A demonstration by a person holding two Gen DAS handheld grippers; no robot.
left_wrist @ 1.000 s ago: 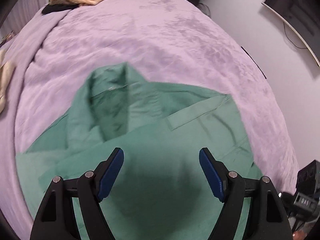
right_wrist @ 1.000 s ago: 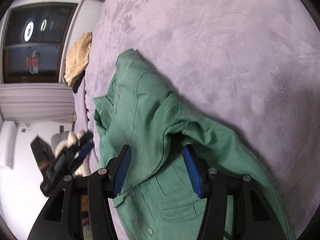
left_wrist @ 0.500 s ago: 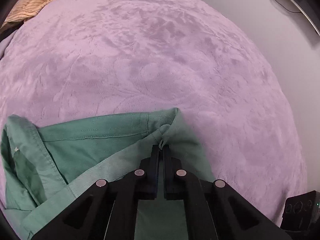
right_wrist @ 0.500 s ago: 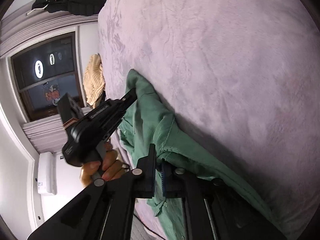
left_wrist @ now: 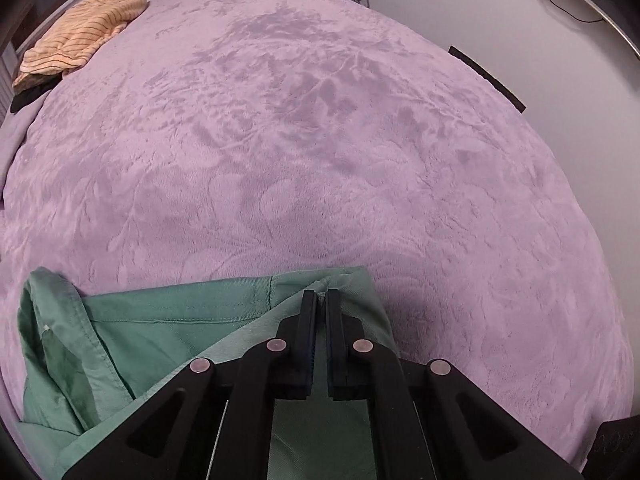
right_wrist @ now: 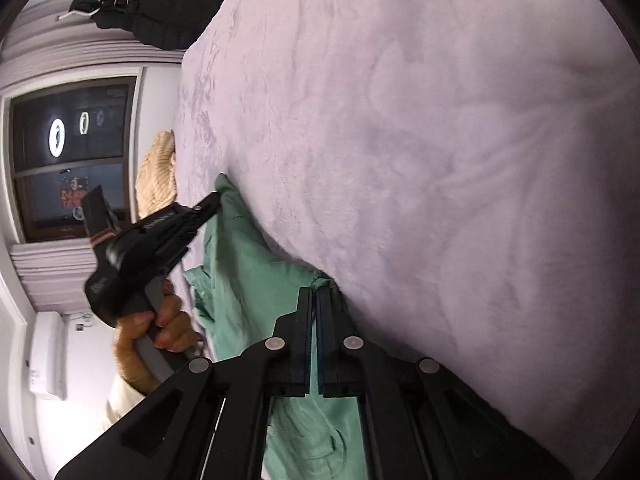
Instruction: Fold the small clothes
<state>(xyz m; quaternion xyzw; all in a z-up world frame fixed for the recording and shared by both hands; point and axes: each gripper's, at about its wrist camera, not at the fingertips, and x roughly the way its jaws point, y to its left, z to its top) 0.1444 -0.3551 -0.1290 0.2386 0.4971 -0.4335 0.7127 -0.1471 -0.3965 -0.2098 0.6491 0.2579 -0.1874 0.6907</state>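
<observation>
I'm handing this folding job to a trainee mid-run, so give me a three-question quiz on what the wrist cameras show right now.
1. True or false: the left gripper is shut on the green shirt.
2. What lies at the far corner of the lilac blanket in the left wrist view?
A. a striped orange garment
B. a blue towel
C. a white pillow
3. What is the right gripper pinching?

Key:
1. True; fabric is clamped between its closed jaws.
2. A
3. A bunched edge of the green shirt, while the person's hand holds the left gripper on another part.
</observation>
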